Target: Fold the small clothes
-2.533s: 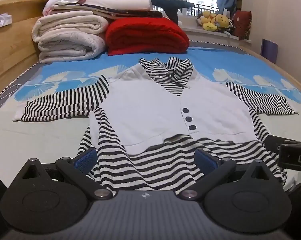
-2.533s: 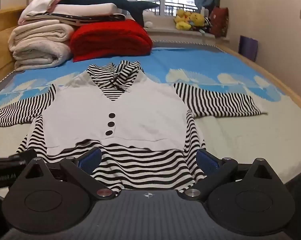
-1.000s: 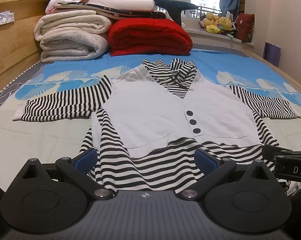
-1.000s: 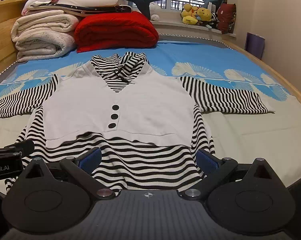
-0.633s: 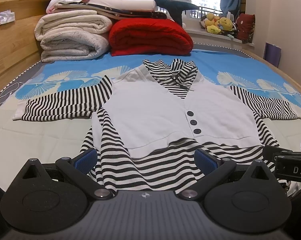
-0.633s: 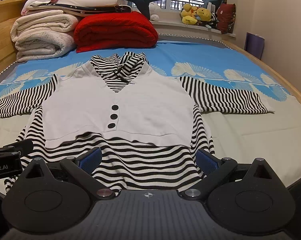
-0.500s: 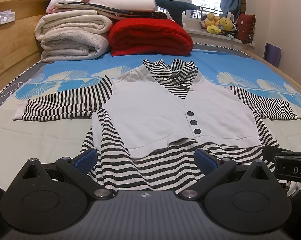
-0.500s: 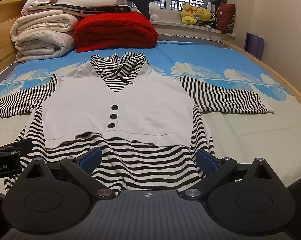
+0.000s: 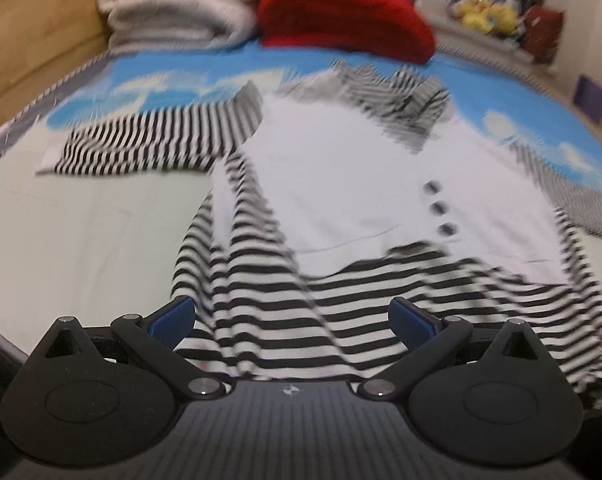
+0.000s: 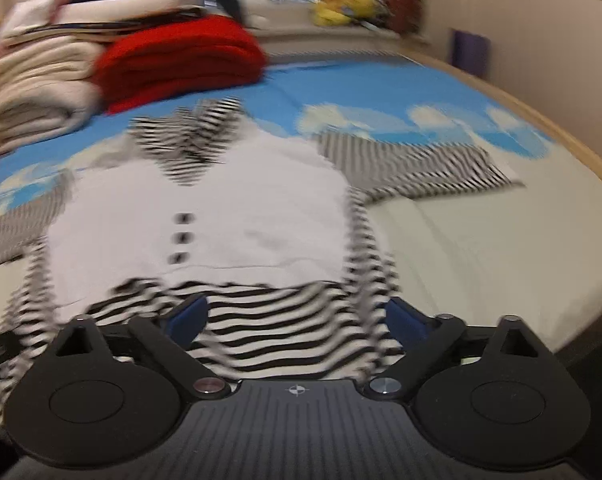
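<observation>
A small black-and-white striped top with a white vest front and three dark buttons (image 9: 353, 184) lies flat on the bed, sleeves spread out; it also shows in the right wrist view (image 10: 221, 220). My left gripper (image 9: 293, 318) is open, its blue pads over the hem's left part. My right gripper (image 10: 297, 316) is open over the hem's right part. Neither holds cloth. Both views are motion-blurred.
Folded white blankets (image 9: 181, 12) and a red blanket (image 9: 345, 20) are stacked at the head of the bed. The bed sheet (image 9: 81, 232) is pale with a blue patterned band. Plush toys (image 10: 345, 4) sit on the windowsill. The bed's wooden edge (image 10: 561, 136) runs along the right.
Both grippers have moved quickly forward and down toward the hem, the left view swinging left and the right view swinging right; the frames have turned blurry. Both jaws stay open.
</observation>
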